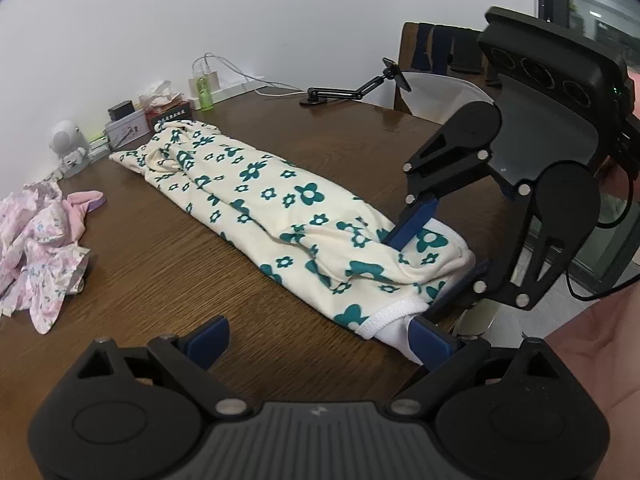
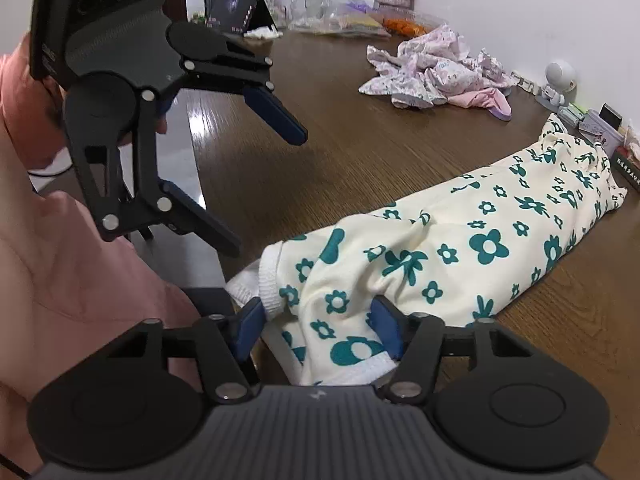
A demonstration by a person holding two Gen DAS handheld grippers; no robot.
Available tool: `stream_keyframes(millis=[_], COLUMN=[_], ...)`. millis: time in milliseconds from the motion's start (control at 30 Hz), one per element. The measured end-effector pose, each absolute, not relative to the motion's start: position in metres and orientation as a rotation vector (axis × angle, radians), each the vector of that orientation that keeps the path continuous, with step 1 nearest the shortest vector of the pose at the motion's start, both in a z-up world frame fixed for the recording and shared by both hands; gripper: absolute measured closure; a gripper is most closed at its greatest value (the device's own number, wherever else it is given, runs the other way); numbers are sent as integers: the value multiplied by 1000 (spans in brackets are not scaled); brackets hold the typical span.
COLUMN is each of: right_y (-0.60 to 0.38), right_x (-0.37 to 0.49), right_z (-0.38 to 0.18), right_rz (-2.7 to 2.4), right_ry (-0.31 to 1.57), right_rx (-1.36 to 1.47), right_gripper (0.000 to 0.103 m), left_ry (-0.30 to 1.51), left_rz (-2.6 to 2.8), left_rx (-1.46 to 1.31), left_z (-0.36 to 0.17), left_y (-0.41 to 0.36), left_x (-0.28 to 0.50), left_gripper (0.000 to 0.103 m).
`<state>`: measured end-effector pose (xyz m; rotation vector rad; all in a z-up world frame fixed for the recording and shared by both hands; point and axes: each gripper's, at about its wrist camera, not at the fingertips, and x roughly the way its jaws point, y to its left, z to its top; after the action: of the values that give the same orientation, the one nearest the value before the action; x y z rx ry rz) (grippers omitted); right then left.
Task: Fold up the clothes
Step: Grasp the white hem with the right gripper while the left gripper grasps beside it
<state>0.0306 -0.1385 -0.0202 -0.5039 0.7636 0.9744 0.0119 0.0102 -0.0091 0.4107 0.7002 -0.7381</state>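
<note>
Floral garment [image 1: 280, 216] at desk [image 1: 168, 264] near edge — my right gripper [image 2: 320, 332] clamps its hem; left gripper [image 1: 320, 340] open.

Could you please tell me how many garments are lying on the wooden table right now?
2: the cream green-flowered garment lies stretched along the middle; the crumpled pink floral garment sits nearer the wall. More may be bundled inside it.

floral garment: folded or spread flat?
Folded lengthwise. The floral garment lies on the table as a long narrow strip with layered edges, not yet folded end to end.
</note>
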Motion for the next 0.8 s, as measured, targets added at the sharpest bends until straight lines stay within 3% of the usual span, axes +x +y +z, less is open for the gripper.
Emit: stream_keyframes(millis=[100,267,367,567,700,800], right_y=[-135,-136,-138,-152,-158,-159], right_x=[32,37,44,72,80,83], right_z=[-20,-18,-15,-3,6,12], right_rz=[963,923,904,890,893,903], right_ry=[771,797,833,954,975,971], right_rx=[-521,-537,-499,-264,-185,-182], right_gripper=[52,82,91,95,95,95], left_ry=[698,676,638,518,444,312], left_rz=[-755,-775,-801,-865,-897,-893], left_rx=[418,480,554,808,976,1103], left_z=[-10,-12,-14,-24,-33,-40], left_y=[9,3,-2,-21,-35,-43], left_x=[11,11,11,11,16,16], left_gripper=[7,8,9,16,33,39])
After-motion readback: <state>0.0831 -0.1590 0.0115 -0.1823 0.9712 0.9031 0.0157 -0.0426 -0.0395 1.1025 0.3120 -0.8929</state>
